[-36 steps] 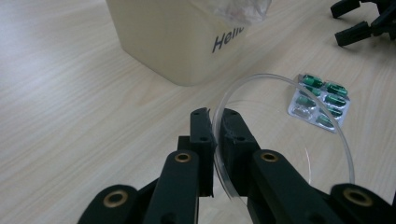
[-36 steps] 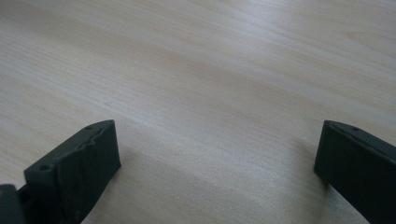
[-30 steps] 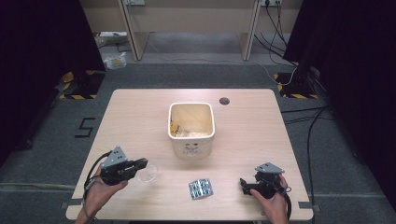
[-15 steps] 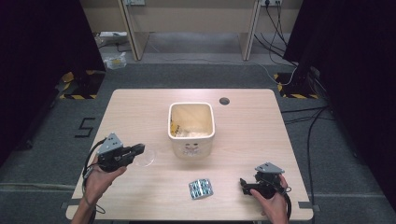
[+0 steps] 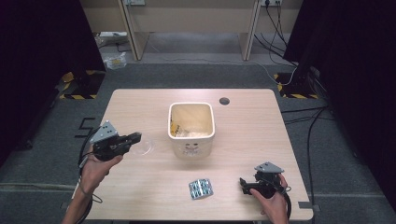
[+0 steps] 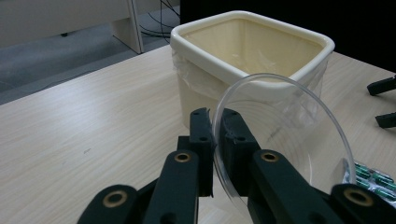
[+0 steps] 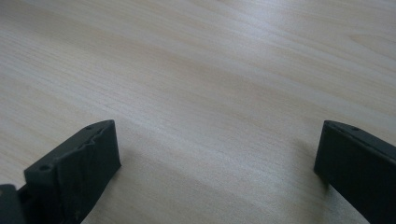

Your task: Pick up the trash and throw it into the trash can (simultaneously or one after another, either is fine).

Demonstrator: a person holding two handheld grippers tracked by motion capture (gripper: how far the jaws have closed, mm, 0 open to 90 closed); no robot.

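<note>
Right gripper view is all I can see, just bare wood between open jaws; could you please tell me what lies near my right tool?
Observer: A blister pack of green capsules lies flat on the table, to the left of the right tool and apart from it.
Operator: Thank you. What is the left tool doing?
Observer: The left tool is shut on the rim of a clear round lid.
Operator: Is there a container anywhere?
Observer: Yes, a cream bin lined with a clear bag stands mid-table, beyond the blister pack.
</note>
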